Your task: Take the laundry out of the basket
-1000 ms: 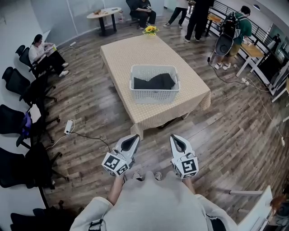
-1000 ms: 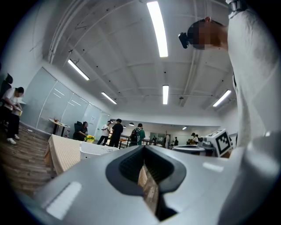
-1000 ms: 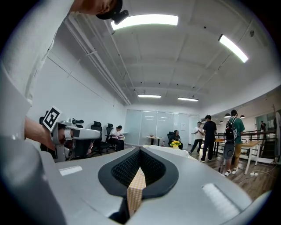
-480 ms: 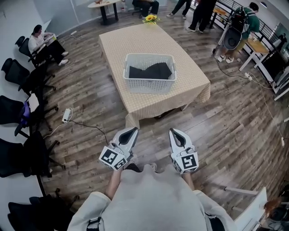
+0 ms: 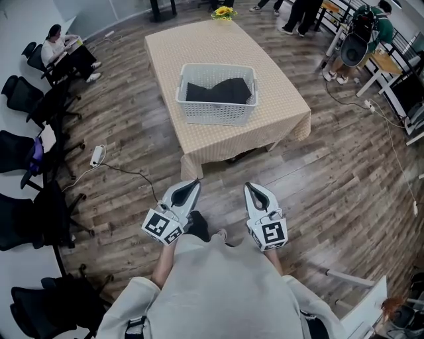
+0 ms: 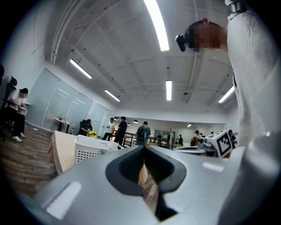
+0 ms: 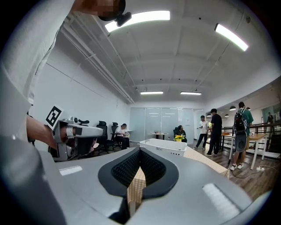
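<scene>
A white slatted laundry basket stands on a table with a beige checked cloth. Dark laundry lies folded inside it. My left gripper and right gripper are held side by side over the wooden floor, short of the table's near edge. Both are shut with nothing between the jaws. The left gripper view shows its tips meeting, with the basket ahead to the left. From the right gripper the basket is straight ahead.
Black office chairs line the left wall, where a person sits. A power strip with a cable lies on the floor to the left. Yellow flowers stand at the table's far end. People stand at the desks beyond.
The person has stepped forward, and both grippers have come a little nearer the table's near edge. They stay side by side and shut. The basket has not moved on the table.
</scene>
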Motion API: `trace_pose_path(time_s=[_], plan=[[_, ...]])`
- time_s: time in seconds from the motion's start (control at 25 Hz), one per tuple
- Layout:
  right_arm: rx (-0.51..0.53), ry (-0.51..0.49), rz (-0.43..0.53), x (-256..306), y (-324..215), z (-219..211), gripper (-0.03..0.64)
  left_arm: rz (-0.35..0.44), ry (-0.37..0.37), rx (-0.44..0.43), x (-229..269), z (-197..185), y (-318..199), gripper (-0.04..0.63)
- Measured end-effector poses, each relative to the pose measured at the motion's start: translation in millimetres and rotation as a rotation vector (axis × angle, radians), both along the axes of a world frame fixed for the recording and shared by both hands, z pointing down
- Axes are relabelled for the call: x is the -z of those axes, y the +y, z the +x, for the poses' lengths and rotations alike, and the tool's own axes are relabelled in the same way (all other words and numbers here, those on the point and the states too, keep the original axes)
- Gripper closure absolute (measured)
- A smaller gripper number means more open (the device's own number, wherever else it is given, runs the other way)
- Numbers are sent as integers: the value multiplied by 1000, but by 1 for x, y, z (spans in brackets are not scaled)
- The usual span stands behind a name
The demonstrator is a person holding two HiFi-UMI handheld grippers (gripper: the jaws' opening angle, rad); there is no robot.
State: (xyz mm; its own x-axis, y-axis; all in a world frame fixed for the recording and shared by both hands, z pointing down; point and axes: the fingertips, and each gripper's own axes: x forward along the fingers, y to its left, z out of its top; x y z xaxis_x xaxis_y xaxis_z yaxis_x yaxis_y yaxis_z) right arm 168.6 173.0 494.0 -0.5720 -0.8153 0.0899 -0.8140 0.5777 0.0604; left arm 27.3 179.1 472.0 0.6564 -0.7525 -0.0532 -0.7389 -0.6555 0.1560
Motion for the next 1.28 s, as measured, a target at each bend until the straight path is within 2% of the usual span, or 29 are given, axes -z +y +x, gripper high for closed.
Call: trace_pose_path(time_s=[0.28, 0.64, 1.04, 1.28], plan=[[5, 12, -3, -3, -19, 5, 617, 5, 12, -3, -1, 6, -19, 584], [-10, 26, -14, -10, -58, -5, 617, 6, 30, -15, -7, -5, -62, 584], [-19, 55, -8, -9, -162, -51, 617, 27, 48, 3, -6, -60, -175, 584], [-46, 90, -23, -6, -231, -93, 617, -10, 75, -12, -14, -106, -246, 584]])
